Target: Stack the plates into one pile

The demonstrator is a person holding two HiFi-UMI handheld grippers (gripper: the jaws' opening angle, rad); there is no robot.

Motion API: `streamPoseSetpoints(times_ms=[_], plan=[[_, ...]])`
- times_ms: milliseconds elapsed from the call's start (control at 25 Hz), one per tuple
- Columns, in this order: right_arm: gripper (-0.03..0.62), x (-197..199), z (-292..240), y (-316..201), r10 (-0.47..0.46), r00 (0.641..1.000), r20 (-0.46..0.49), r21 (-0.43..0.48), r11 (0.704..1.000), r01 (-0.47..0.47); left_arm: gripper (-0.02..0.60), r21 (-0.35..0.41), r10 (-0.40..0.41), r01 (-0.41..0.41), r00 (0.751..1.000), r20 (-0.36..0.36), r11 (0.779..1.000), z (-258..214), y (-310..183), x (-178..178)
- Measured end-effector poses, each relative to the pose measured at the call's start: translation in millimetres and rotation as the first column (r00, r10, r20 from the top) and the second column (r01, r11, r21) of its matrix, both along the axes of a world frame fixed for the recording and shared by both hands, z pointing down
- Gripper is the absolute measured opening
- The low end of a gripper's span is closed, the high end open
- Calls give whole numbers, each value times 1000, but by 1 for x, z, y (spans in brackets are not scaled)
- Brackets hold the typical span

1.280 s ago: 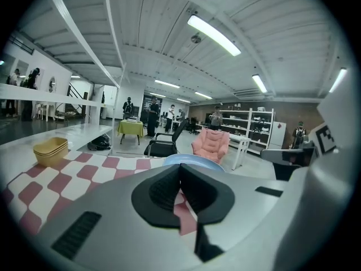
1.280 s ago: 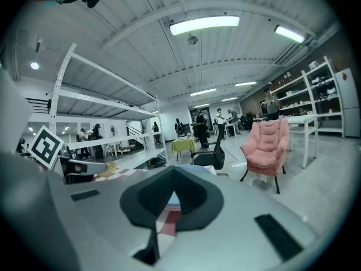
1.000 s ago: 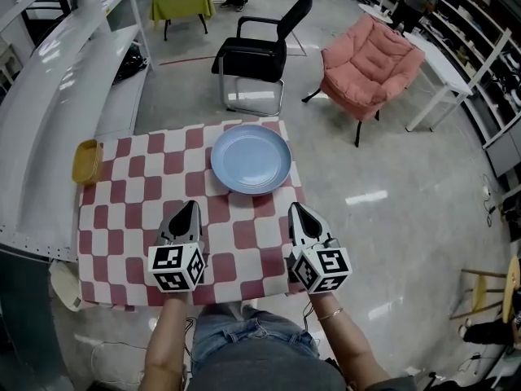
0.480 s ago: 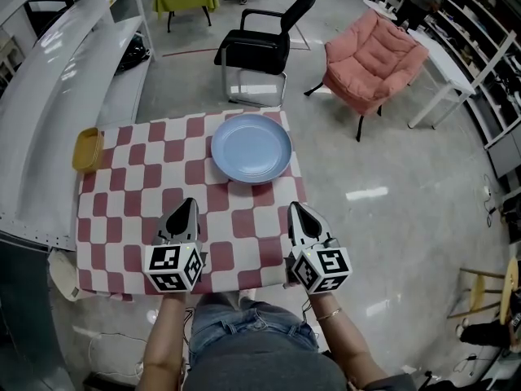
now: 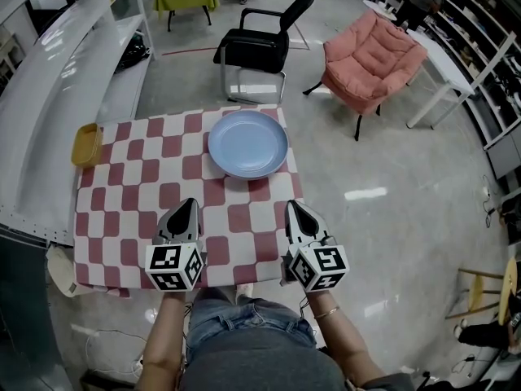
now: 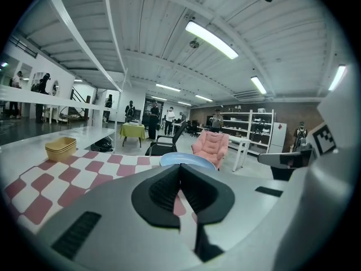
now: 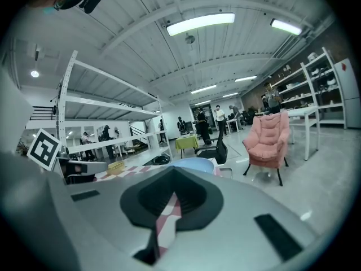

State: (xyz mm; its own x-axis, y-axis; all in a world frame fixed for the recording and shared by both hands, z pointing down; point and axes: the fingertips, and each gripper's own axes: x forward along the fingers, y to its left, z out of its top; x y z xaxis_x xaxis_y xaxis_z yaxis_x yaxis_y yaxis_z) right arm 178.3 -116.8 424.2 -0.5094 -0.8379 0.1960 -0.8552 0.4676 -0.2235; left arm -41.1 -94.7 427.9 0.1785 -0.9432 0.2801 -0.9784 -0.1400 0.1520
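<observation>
Furthest left, ahead and well to the left of the left tongs (image 5: 188,205), a yellow container (image 5: 86,145) sat at the far corner of the checked cloth (image 5: 122,218). In the left gripper view its rim looked layered, though whether it was one piece or several could not be told.

The left tongs hung low over the near part of the cloth with the jaws pressed together on nothing. Over the past second they had stayed closed and had drifted only a little toward the near edge.

Ahead of both tongs, roughly between their lines and slightly nearer the right one, the blue plate (image 5: 247,143) lay flat at the far edge of the cloth, well apart from either tip. It had kept its place on the cloth; only the head camera had shifted.

The right tongs (image 5: 291,205) matched the left: jaws together, empty, level with their partner near the person.

So nothing on the table had been disturbed. With only one blue plate showing and both tongs idle and empty, stacking was probably either finished or not yet begun. Whether that plate was a single one or a pile could not be judged from above.
</observation>
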Motion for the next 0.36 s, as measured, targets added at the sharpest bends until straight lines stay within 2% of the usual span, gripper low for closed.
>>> streamPoseSetpoints(times_ms=[360], plan=[[9,0,4,6,-13,1000,11,-13,1000,13,17,-22,0,0,1000,10,1000,6,8,3]])
